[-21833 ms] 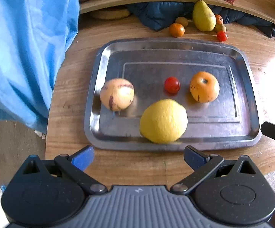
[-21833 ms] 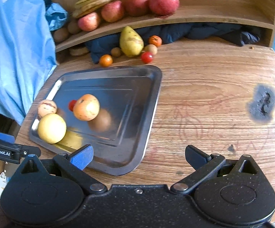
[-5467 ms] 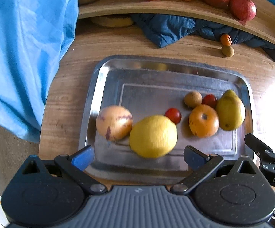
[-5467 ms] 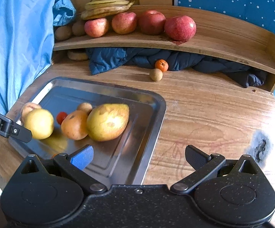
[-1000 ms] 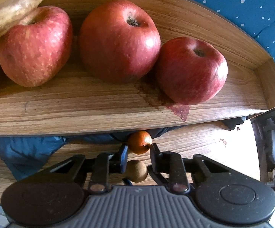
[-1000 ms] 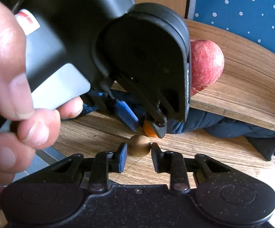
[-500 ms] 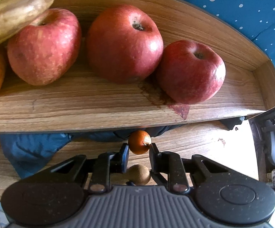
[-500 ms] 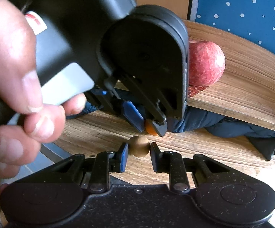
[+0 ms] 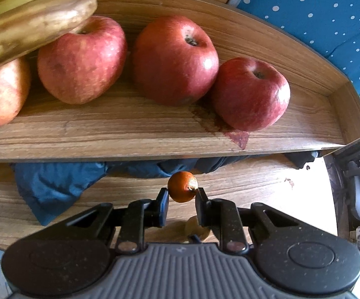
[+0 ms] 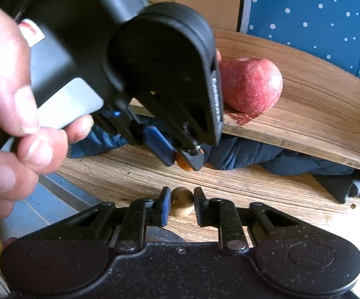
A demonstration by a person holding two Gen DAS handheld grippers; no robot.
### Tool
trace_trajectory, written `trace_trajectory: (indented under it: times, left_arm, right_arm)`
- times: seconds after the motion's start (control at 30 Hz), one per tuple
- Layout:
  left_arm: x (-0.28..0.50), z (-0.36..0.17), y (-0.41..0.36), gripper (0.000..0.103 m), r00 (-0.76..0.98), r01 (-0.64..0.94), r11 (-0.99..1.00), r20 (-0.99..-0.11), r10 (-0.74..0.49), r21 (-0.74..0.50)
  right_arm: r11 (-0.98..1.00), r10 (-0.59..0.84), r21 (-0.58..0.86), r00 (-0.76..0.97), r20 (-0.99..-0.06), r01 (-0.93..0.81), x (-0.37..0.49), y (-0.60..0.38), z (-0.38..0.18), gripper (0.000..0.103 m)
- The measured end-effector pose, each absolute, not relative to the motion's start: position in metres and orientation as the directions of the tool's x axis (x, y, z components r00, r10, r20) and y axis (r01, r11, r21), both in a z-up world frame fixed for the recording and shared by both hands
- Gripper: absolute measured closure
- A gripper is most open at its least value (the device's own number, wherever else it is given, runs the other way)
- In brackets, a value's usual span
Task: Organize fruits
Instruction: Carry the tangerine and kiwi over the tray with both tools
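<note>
On the left, under the front lip of the curved wooden shelf (image 9: 135,134), the left gripper (image 9: 180,196) has its jaws closed on the small round orange fruit (image 9: 181,186), pinching it at its sides near the fingertips so that it clears the wooden table (image 9: 242,182); the hold looks shallow, so a slip seems possible. The crumpled dark blue cloth (image 9: 55,182) lies just behind and to the left, and the shelf edge overhangs close above, so open room lies mainly toward the camera and to the right. The red apples (image 9: 175,59) rest on the shelf, clear of the grip. Further right, the right gripper (image 10: 180,205) holds its jaws closed around the small brown round fruit (image 10: 182,204), which appears just above the table. The left gripper crowds in above it, so each should probably back straight out.
</note>
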State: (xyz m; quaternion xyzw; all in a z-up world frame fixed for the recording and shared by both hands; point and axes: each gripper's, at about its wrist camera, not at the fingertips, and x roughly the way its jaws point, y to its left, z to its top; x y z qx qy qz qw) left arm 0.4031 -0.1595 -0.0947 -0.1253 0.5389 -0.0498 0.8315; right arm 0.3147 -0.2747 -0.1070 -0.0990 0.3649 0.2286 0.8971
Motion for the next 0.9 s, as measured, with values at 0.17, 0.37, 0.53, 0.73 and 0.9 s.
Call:
trace_trajectory:
  times: [0.17,0.37,0.53,0.73,0.9]
  left_arm:
    - [0.395,-0.092,-0.153,0.078,0.421,-0.069,0.965,-0.884,-0.203,-0.254]
    - [0.388,-0.091,-0.144,0.078,0.424,-0.092,0.965,-0.887,-0.186,-0.246]
    - [0.387,-0.09,-0.135,0.078,0.429,-0.11,0.963,-0.886,-0.179,-0.248]
    - [0.384,-0.089,-0.129,0.078,0.432,-0.125,0.961,-0.885,-0.172,-0.247]
    - [0.379,-0.086,-0.127,0.078,0.439,-0.133,0.959,-0.883,-0.168,-0.249]
  right_arm:
    - [0.881,0.329,-0.009,0.628,-0.705,-0.472,0.315,-0.274,-0.114,0.083]
    - [0.884,0.327,0.002,0.617,-0.716,-0.467,0.322,-0.268,-0.122,0.077]
    - [0.881,0.33,0.003,0.61,-0.72,-0.473,0.331,-0.265,-0.128,0.076]
    - [0.875,0.332,-0.003,0.606,-0.723,-0.484,0.334,-0.261,-0.128,0.076]
    - [0.872,0.339,0.0,0.604,-0.721,-0.49,0.338,-0.26,-0.129,0.076]
